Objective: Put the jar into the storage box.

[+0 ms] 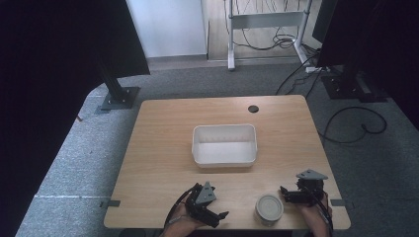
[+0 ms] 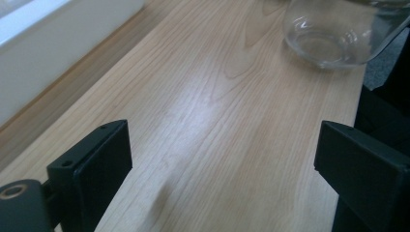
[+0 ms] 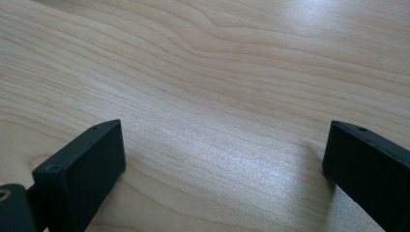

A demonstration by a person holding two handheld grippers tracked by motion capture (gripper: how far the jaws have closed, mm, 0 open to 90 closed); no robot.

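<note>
1. A wooden table point(image 1: 163, 148) seen from above stands on grey carpet, with a person's forearms coming in at the near edge, a two-jaw gripper in each hand.

2. A white rectangular bin point(image 1: 225, 144) sits near the middle of the table, open side up and showing nothing inside. A small dark round grommet hole point(image 1: 253, 108) marks the tabletop near the far edge, beyond the bin.

3. A clear glass jar point(image 1: 269, 209) stands at the near edge, right of centre, between the two grippers and closer to the right one. In the left gripper view its rounded glass base point(image 2: 333, 41) rests on the wood at the upper right, beside the table's edge.

4. The left gripper point(image 1: 210, 207) is low over the near edge, left of the jar and apart from it, its grey three-cornered plate facing up. In the left gripper view its black jaws stand spread wide over bare wood, gripping nothing, and the bin's white wall point(image 2: 58, 43) runs along the upper left.

5. The right gripper point(image 1: 291, 193) is just right of the jar at the near right of the table, its jaws reaching left towards the jar; whether they touch it cannot be told from above. In the right gripper view the jaws are spread wide over plain wood grain point(image 3: 217, 96), with nothing between them.

6. Beyond the table, dark stands rise at left and right, a white desk frame point(image 1: 267, 22) stands at the far wall, and black cables point(image 1: 356, 126) trail across the carpet on the right.
</note>
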